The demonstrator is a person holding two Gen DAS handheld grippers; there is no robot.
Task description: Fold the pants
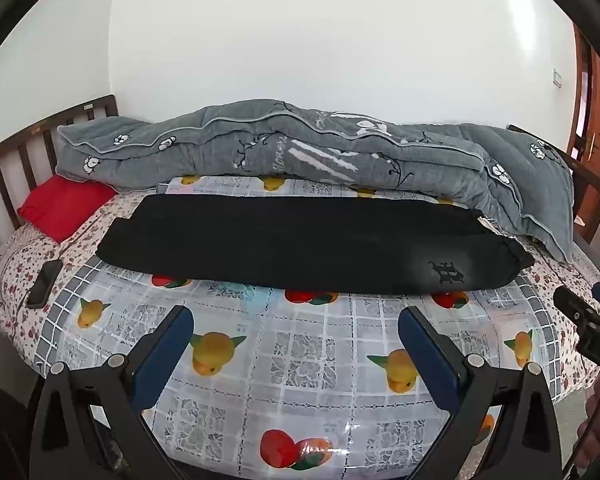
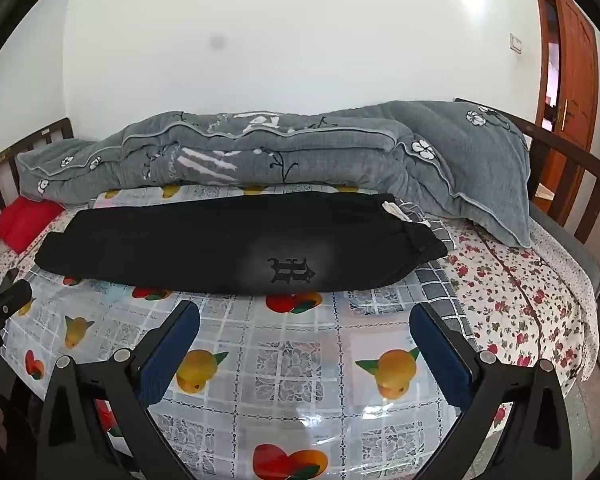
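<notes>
Black pants (image 1: 300, 244) lie lengthwise across the bed, legs doubled onto each other, waistband at the right, cuffs at the left. A dark emblem (image 1: 446, 273) marks the cloth near the waist. In the right wrist view the same pants (image 2: 220, 248) stretch across the middle, with a white drawstring (image 2: 392, 209) at the waistband. My left gripper (image 1: 296, 320) hangs open over the fruit-print cover, short of the pants' near edge. My right gripper (image 2: 305, 318) is open too, just in front of the emblem (image 2: 292, 270). Nothing is between either pair of fingers.
A glossy fruit-print cover (image 1: 300, 360) tops the floral sheet (image 2: 520, 292). A rumpled grey quilt (image 1: 300, 148) lies behind the pants along the wall. A red pillow (image 1: 64, 206) and a dark phone (image 1: 44, 284) sit at the left. Wooden bed rails (image 2: 572, 184) and a door (image 2: 572, 48) stand at the right.
</notes>
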